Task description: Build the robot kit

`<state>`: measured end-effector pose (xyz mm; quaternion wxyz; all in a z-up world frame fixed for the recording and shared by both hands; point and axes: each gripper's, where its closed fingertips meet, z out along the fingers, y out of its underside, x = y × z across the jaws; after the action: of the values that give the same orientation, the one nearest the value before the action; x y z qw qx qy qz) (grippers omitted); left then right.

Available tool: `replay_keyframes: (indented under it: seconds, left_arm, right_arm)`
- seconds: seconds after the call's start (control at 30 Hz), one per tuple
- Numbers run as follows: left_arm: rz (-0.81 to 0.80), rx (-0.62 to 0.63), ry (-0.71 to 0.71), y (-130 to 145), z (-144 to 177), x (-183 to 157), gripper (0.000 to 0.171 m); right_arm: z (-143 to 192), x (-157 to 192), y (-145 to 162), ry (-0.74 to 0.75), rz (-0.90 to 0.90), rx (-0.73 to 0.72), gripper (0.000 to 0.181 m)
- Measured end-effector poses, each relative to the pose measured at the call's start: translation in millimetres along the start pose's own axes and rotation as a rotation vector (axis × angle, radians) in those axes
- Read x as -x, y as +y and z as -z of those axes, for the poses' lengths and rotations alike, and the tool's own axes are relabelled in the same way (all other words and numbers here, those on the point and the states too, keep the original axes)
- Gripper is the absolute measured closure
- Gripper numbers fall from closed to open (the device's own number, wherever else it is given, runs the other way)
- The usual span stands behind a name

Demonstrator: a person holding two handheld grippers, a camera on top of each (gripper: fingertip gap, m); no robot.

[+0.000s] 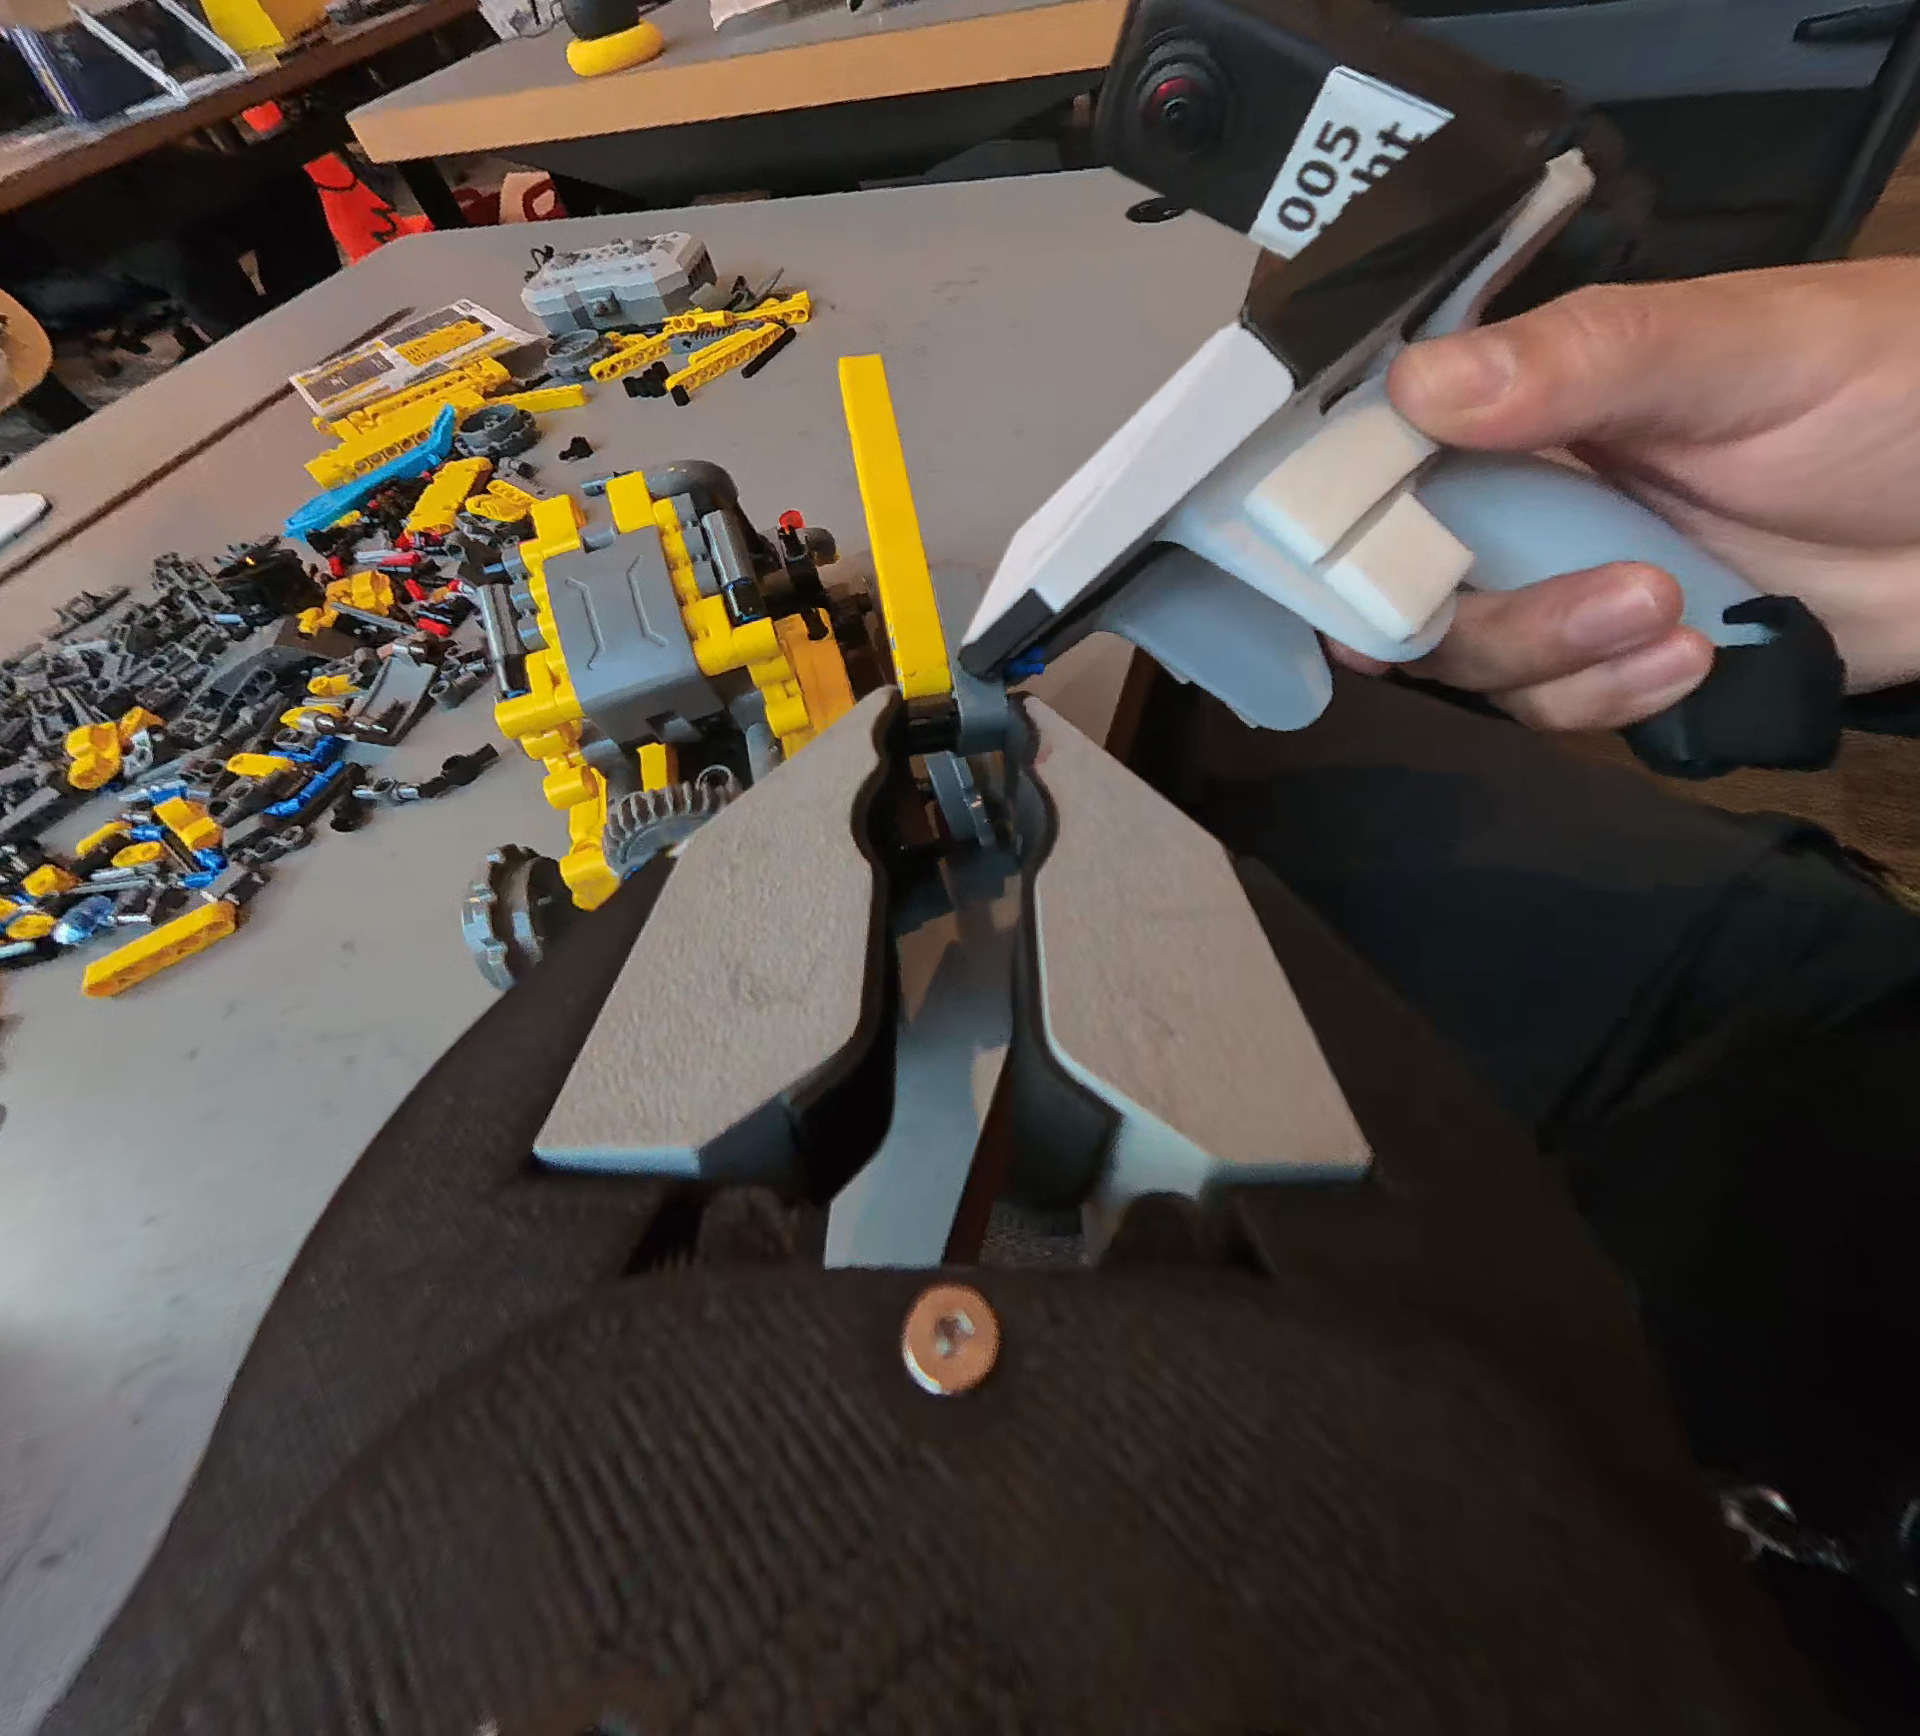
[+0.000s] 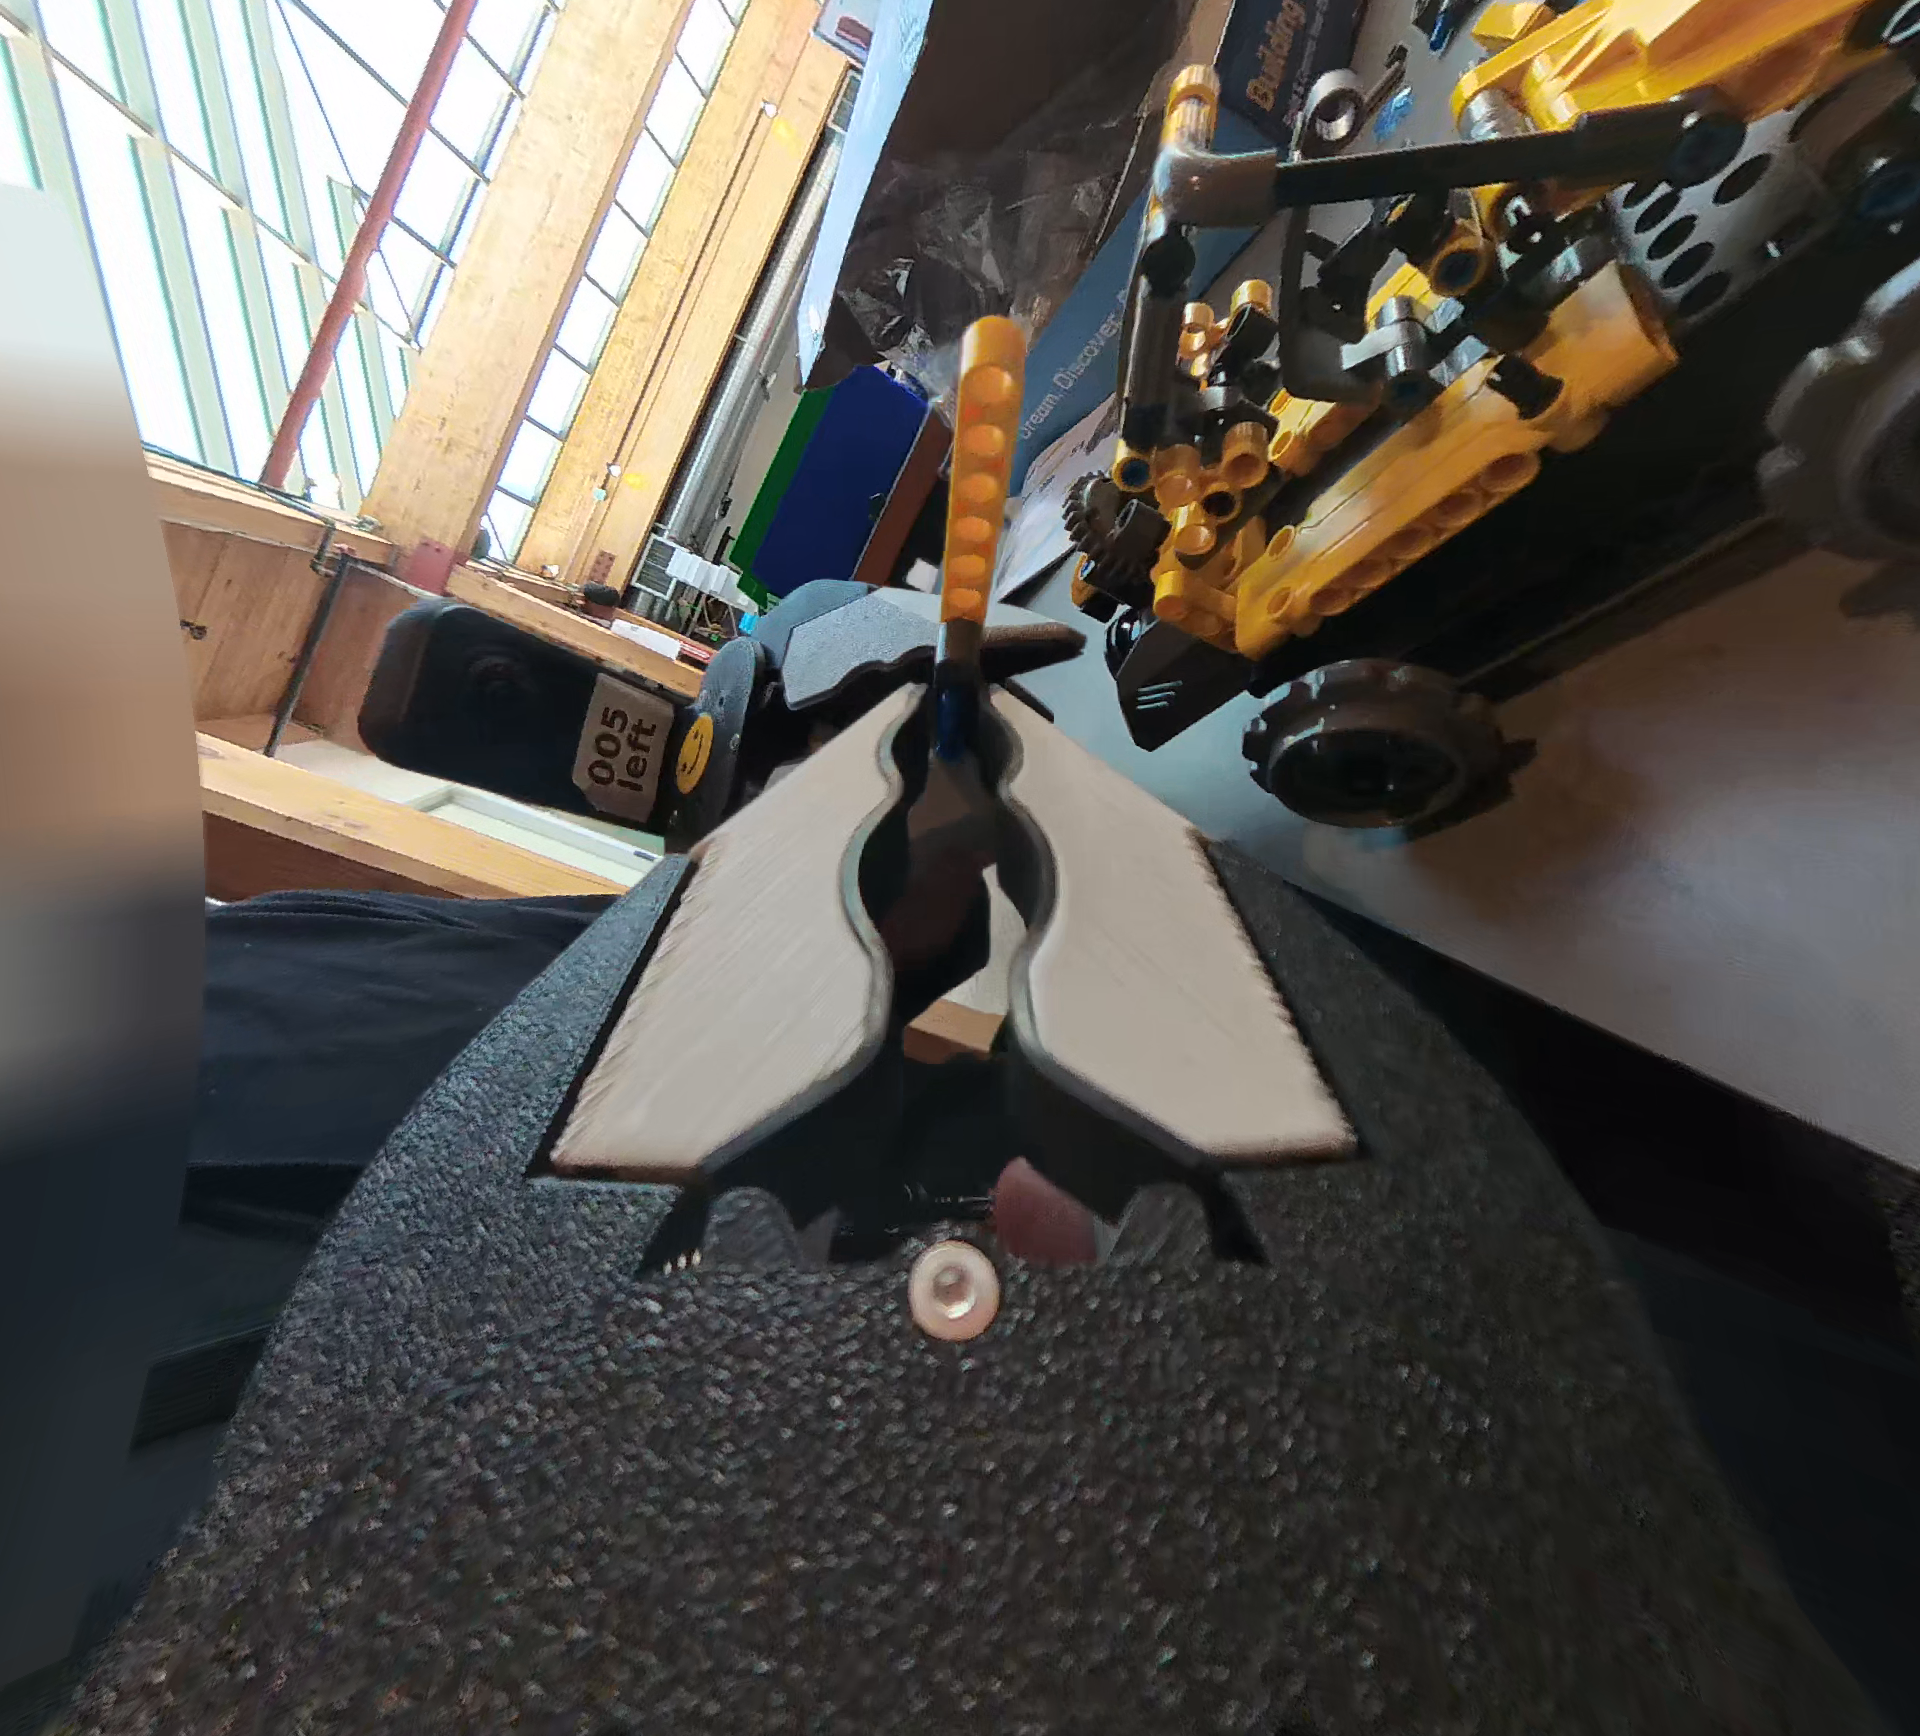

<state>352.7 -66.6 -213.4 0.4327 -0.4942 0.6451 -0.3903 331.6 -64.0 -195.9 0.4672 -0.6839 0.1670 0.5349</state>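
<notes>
Yellow holed beam (image 1: 891, 533) w/ grey connector, upright, pinched by both grippers.

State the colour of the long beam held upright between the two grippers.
Yellow. The long beam shows best in the left wrist view.

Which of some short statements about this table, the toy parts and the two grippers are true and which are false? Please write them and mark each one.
1. The left gripper is shut on a small assembly with a long yellow beam standing up from it. True.
2. The right gripper is wide open and far from the beam. False: its jaws are closed at the lower end of the same beam, close to the left gripper.
3. Loose yellow, grey, black and blue parts lie spread on the grey table. True.
4. The half-built yellow and grey vehicle hangs in the air. False: it rests on the table.
5. A bare hand holds the right gripper's white handle. True.
</notes>
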Motion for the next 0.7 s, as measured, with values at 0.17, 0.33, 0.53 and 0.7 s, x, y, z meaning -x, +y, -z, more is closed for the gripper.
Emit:
replay_keyframes:
  seconds: [0.17, 0.33, 0.53, 0.7]
  left_arm:
    - [0.152, -0.017, -0.001, 2, -4, -1, 0.156]
    - [0.196, -0.013, 0.009, 4, -6, -7, 0.148]
    - [0.196, 0.016, 0.023, 10, -8, -7, 0.152]
    - [0.187, 0.041, 0.026, 16, -8, -6, 0.155]
  right_arm:
    - [1, -4, -2, 0.032, 0.03, -0.056, 0.174]
    - [3, -8, 0, 0.054, 0.026, -0.118, 0.175]
    - [4, -13, 0, 0.035, -0.02, -0.144, 0.175]
    - [2, -17, 2, 0.07, -0.002, -0.161, 0.174]
